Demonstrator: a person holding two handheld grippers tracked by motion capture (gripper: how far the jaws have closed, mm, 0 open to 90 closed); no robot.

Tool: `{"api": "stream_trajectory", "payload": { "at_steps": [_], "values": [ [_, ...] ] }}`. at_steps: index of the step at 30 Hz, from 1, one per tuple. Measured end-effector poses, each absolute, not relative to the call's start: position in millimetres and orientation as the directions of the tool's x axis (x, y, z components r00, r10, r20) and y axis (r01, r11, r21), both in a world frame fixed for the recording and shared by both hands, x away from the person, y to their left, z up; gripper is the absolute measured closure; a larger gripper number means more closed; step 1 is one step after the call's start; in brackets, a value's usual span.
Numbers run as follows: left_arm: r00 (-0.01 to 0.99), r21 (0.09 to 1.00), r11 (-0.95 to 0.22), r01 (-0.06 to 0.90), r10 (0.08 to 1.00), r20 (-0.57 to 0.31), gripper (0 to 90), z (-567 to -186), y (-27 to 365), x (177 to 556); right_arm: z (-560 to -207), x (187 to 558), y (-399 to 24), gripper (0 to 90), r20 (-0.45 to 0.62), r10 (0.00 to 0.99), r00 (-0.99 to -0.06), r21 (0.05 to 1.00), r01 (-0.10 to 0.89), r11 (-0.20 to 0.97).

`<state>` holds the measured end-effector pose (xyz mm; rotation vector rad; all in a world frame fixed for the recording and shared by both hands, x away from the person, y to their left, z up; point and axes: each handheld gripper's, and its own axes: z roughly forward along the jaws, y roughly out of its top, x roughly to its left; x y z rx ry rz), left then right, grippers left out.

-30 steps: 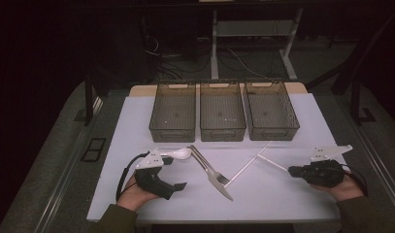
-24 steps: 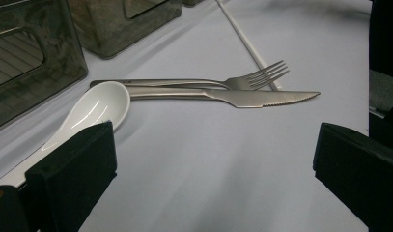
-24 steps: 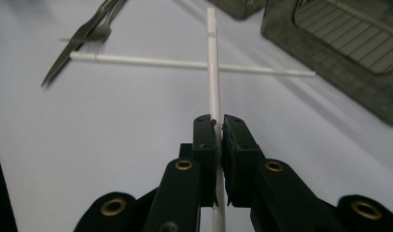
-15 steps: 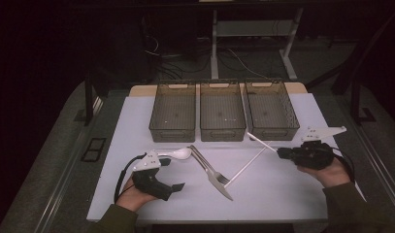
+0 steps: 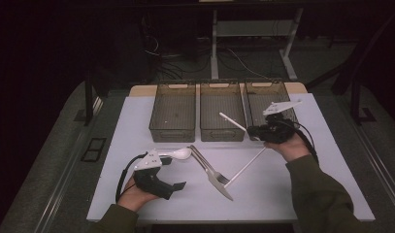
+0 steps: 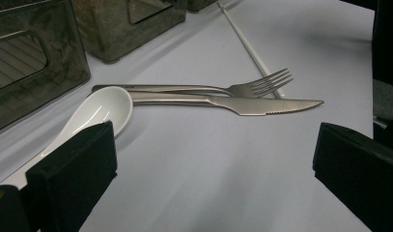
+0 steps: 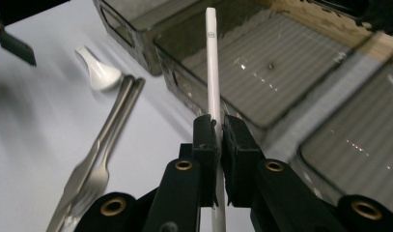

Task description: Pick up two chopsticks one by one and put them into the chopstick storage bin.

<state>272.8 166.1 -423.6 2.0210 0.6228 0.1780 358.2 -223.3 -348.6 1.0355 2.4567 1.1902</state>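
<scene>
Table top (image 5: 302,194), a white sheet, carries 3 dark see-through plastic bins in a row at its far edge: left bin (image 5: 172,127), middle bin (image 5: 222,127) and right bin (image 5: 261,99). In front of them lie a steel table knife (image 5: 219,183) and a steel fork (image 5: 208,166) side by side, touching, a white ceramic soup spoon (image 5: 179,154) beside their handle ends, and 1 thin white chopstick (image 5: 245,167) flat on the sheet.

A second white chopstick (image 7: 213,72) is clamped between the narrow jaws of the right gripper (image 7: 218,145), lifted off the table and pointing over the near wall of the middle bin. The left gripper (image 6: 208,164) rests low by the spoon, jaws wide and holding nothing.

The step in hand looks like sorting: carrying this chopstick to a bin. Which bin is meant I cannot tell; probably the middle one. The next move calls for bringing the stick fully over a bin, lowering it, then opening the jaws.
</scene>
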Motion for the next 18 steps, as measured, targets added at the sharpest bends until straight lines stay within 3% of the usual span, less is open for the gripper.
{"api": "stream_trajectory", "payload": {
  "at_steps": [18],
  "values": [
    [0.858, 0.852, -0.389, 0.351, 0.499, -0.126, 1.2, -423, 164, 273, -343, 431, -94, 84.2, 0.121, 0.692, -0.712, 0.711, 0.548, 0.44]
  ]
}}
